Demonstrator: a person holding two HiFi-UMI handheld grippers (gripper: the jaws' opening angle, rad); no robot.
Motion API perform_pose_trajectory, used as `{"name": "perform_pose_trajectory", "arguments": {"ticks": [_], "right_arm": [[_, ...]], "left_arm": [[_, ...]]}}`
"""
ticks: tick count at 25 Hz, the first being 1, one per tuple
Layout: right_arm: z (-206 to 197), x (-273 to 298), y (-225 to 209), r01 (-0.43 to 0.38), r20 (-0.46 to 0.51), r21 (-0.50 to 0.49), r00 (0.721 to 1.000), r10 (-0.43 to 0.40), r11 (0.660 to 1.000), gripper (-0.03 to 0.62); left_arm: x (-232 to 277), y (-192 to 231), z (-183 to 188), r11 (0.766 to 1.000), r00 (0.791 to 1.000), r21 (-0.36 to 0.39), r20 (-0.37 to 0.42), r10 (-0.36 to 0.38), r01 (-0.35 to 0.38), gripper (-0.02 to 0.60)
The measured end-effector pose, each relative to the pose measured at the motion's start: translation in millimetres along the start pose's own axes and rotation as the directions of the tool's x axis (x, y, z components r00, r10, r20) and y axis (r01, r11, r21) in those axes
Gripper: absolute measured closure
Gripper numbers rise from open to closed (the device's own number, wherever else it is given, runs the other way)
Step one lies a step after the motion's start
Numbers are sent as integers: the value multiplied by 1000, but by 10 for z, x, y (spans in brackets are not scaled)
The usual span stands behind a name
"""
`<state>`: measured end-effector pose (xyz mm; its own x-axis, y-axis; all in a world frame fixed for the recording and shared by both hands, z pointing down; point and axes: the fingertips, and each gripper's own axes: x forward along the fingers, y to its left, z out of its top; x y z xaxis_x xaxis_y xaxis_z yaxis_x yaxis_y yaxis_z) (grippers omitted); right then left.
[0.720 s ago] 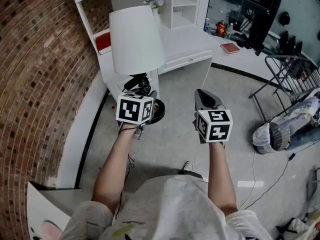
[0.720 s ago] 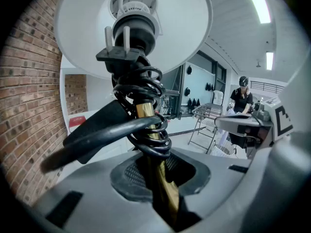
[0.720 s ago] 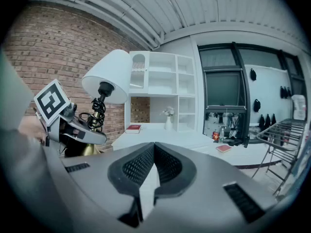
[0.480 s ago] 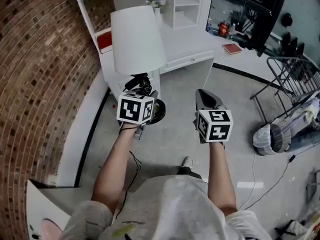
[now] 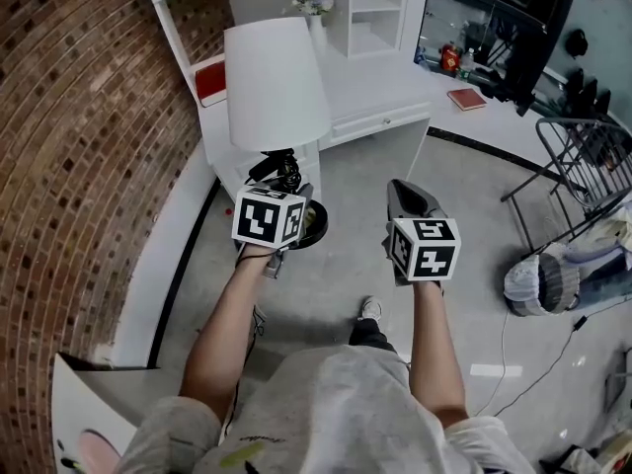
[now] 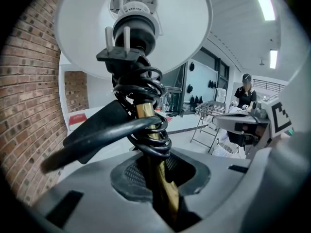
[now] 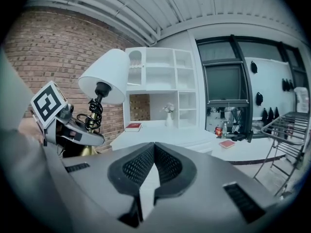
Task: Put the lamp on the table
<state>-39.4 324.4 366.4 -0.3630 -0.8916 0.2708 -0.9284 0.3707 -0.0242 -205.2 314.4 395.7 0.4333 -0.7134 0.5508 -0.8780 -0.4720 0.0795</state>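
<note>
The white-shaded, brass-stemmed lamp (image 5: pixel 276 82), upright at upper left with the left gripper (image 5: pixel 288 194) clamped on its stem, edges nearer the white tabletop (image 5: pixel 380 79); the right gripper (image 5: pixel 408 197) hangs closed, empty. Placement looks close.

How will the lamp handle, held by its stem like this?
The lamp will probably sway: its wide shade stands well above the left gripper. The thin brass stem looks smooth, so it may twist between the fingers. The coiled cord seems loosely wound and could slip down.
</note>
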Motion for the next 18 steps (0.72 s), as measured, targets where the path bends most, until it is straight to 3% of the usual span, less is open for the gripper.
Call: {"name": "perform_pose_trajectory", "arguments": {"ticks": [8,18], "right_arm": [[68,486,-352,-57,-4,3,998,57,998,591],[288,1270,-1042,-142,-17,8,990,142,990,591]], "left_arm": [[469,76,229,999,999,-7,-16,34,-34,497],[1244,199,713,992,995,-84,-30,90,-92,497]]}}
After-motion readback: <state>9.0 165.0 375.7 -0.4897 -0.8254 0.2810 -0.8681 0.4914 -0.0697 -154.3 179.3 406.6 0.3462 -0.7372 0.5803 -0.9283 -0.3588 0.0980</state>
